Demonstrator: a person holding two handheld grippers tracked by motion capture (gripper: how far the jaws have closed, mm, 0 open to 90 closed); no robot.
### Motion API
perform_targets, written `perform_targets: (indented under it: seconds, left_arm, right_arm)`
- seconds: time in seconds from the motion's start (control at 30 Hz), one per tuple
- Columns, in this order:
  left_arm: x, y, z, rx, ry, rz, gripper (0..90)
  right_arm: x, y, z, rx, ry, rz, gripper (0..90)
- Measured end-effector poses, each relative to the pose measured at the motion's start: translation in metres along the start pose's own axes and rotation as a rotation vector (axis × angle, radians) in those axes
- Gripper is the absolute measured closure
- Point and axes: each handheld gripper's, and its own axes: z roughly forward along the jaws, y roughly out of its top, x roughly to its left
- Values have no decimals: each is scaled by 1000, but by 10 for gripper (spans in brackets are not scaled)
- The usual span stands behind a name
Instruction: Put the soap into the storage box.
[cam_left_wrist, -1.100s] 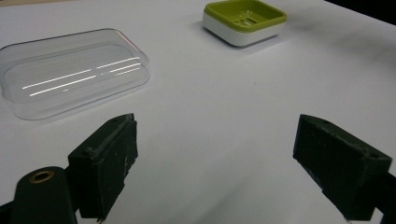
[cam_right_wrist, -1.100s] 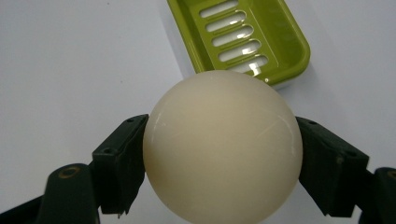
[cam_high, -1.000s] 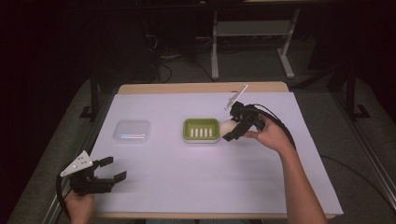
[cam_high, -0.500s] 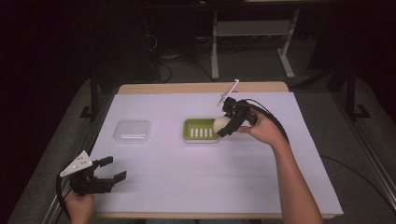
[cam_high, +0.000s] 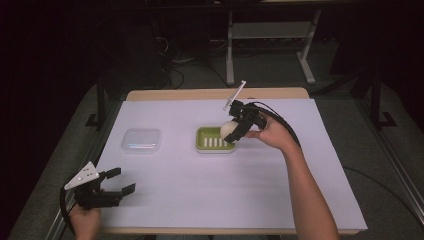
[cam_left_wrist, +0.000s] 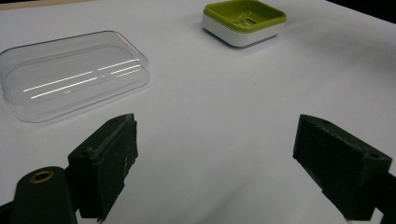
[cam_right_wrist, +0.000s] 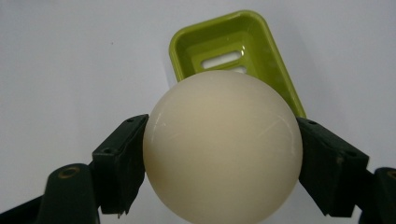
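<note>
A cream round soap bar (cam_high: 229, 129) (cam_right_wrist: 223, 145) is clamped between the jaws of my right gripper (cam_high: 233, 131) (cam_right_wrist: 223, 158). It hangs just above the right end of a green slotted soap dish (cam_high: 208, 139) (cam_right_wrist: 219, 46) at the middle of the table. In the left gripper view the dish (cam_left_wrist: 244, 19) stands far off at the upper right. My left gripper (cam_high: 116, 183) (cam_left_wrist: 215, 158) rests near the table's front left corner, jaws wide apart with nothing between them.
A clear plastic lid (cam_high: 141, 140) (cam_left_wrist: 70, 79) lies left of the dish. White paper (cam_high: 215, 185) covers the tabletop. The wooden far edge (cam_high: 200, 94) shows, with a metal stand (cam_high: 270, 40) and cables on the floor beyond.
My right gripper has carried the soap bar leftward and down toward the dish's right end. The left gripper has stayed put.
</note>
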Motion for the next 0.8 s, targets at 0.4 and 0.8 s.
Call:
perform_targets:
  seconds: [0.4,0.8]
  left_arm:
    - [0,-1,0,-11,-3,-12,132]
    - [1,-1,-1,-1,0,-3,132]
  right_arm:
    - [-5,20,11,-21,18,-13,224]
    - [-9,24,31,-8,28,7,224]
